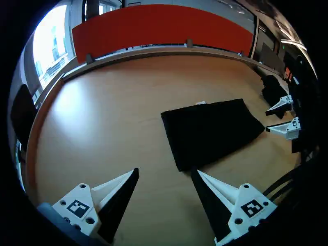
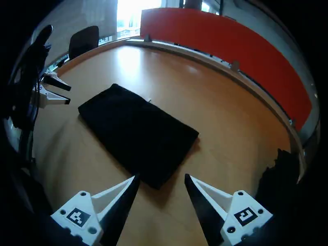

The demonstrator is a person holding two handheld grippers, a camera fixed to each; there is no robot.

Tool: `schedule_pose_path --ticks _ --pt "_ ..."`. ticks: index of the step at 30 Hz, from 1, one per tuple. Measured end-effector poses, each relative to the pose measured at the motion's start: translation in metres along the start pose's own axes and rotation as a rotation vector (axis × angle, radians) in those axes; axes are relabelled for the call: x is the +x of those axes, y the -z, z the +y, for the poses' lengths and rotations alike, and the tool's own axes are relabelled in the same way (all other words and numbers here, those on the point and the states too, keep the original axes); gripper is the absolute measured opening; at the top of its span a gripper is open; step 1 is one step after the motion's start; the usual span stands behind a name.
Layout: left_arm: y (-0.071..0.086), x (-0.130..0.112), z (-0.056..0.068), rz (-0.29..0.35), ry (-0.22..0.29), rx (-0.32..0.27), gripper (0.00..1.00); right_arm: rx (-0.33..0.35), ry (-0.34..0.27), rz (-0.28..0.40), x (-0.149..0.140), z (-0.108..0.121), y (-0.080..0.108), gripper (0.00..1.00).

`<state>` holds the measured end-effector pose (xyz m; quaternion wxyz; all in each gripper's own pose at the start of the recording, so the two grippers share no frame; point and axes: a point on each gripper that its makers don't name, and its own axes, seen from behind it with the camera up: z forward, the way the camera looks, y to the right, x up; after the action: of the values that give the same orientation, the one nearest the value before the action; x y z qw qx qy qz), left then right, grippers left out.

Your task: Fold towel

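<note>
A black towel [image 1: 211, 131] lies flat as a rectangle on a wooden table [image 1: 102, 123], with a red screen [image 1: 164, 24] along the far edge. The left gripper [image 1: 165, 171] and right gripper [image 2: 162, 177] hover near opposite ends, fingers spread wide, both empty.

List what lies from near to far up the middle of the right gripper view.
right gripper → black towel → wooden table → red partition
</note>
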<state>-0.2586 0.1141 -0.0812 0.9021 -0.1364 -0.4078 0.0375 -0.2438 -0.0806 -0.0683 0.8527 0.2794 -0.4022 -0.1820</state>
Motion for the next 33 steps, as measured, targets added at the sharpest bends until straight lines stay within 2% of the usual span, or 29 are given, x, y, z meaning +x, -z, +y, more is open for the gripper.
schedule_pose_path --ticks 9,17,19,22,29,33 --pt "0.019 -0.018 -0.021 -0.007 0.051 0.042 0.94 0.053 0.056 -0.02 -0.002 -0.004 -0.004 0.84" --pt "0.029 -0.031 -0.038 -0.016 0.081 0.074 0.94 0.087 0.088 -0.043 -0.006 -0.004 -0.004 0.77" --pt "0.031 -0.033 -0.04 -0.018 0.084 0.079 0.94 0.099 0.092 -0.053 -0.009 -0.005 -0.004 0.73" --pt "0.032 -0.036 -0.042 -0.021 0.089 0.083 0.94 0.113 0.098 -0.074 -0.014 -0.005 -0.006 0.6" --pt "0.034 -0.04 -0.045 -0.026 0.09 0.089 0.94 0.132 0.105 -0.099 -0.02 -0.006 -0.009 0.4" --pt "0.036 -0.041 -0.047 -0.027 0.092 0.093 0.94 0.141 0.106 -0.105 -0.022 -0.007 -0.01 0.37"
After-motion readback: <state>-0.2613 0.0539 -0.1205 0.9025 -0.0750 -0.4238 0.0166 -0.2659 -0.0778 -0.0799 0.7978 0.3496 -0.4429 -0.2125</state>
